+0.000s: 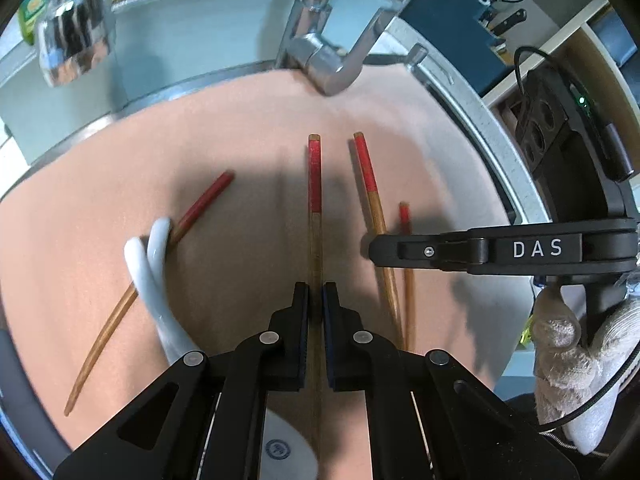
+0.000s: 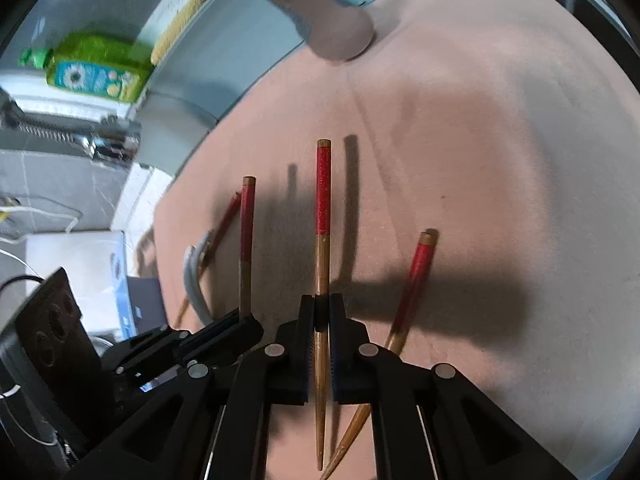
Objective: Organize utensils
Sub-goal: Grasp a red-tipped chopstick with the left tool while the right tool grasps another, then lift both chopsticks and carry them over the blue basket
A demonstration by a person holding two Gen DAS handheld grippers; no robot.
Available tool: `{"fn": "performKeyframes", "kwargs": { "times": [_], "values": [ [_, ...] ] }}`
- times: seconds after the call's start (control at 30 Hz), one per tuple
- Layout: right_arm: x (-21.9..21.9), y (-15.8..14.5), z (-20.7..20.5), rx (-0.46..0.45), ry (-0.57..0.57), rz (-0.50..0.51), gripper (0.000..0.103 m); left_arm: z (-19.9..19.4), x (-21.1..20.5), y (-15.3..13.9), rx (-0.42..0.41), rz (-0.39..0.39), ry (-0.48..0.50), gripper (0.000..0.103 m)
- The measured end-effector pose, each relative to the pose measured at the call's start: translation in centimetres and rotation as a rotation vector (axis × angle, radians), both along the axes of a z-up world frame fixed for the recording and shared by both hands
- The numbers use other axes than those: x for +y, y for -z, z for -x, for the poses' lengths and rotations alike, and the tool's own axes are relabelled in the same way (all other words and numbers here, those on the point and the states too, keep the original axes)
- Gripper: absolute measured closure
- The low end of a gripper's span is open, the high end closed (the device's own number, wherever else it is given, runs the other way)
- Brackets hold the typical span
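Four chopsticks with red tops are out on the pink cloth [image 1: 224,132], plus one white ceramic spoon [image 1: 150,276]. The left gripper [image 1: 315,300] is clamped on one chopstick [image 1: 315,184], the right gripper [image 2: 321,312] on another [image 2: 323,200]; both point red end away, lengthwise along the fingers. A third chopstick [image 1: 192,216] lies slanted under the spoon, the fourth [image 2: 416,276] beside the right gripper.
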State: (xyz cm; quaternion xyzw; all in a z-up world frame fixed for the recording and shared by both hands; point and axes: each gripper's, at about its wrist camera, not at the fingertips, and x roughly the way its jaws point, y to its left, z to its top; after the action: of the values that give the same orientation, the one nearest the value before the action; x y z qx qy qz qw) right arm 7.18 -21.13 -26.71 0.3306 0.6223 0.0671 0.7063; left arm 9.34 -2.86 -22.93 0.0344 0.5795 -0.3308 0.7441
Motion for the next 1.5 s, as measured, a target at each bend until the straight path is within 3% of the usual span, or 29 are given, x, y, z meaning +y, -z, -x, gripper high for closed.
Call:
{"fn": "performKeyframes", "kwargs": {
  "times": [0.3, 0.53, 0.73, 0.93, 1.23, 1.5],
  "values": [
    [-1.3, -4.3, 0.3, -0.11, 0.043, -0.015, 0.097, -0.2, -1.1, -4.2, -0.074, 0.045, 0.008, 0.097],
    [0.6, -7.4, 0.0, -0.174, -0.016, -0.041, 0.097, 0.4, 2.4, -7.3, -0.148, 0.047, -0.051, 0.097],
    [7.1, -8.8, -0.8, -0.2, -0.143, -0.083, 0.097, 1.1, 8.9, -8.8, -0.179, 0.035, -0.177, 0.097],
    [15.2, -9.4, -1.4, -0.199, -0.297, -0.122, 0.097, 2.6, 18.2, -9.1, -0.189, 0.011, -0.373, 0.097],
    [28.0, -8.6, -3.0, -0.153, -0.495, -0.157, 0.097, 4.7, 28.1, -6.2, -0.139, -0.017, -0.592, 0.097],
    [35.3, -6.3, -2.7, -0.124, -0.599, -0.098, 0.097, 5.1, 31.8, -3.1, -0.084, -0.025, -0.678, 0.097]
  ]
}}
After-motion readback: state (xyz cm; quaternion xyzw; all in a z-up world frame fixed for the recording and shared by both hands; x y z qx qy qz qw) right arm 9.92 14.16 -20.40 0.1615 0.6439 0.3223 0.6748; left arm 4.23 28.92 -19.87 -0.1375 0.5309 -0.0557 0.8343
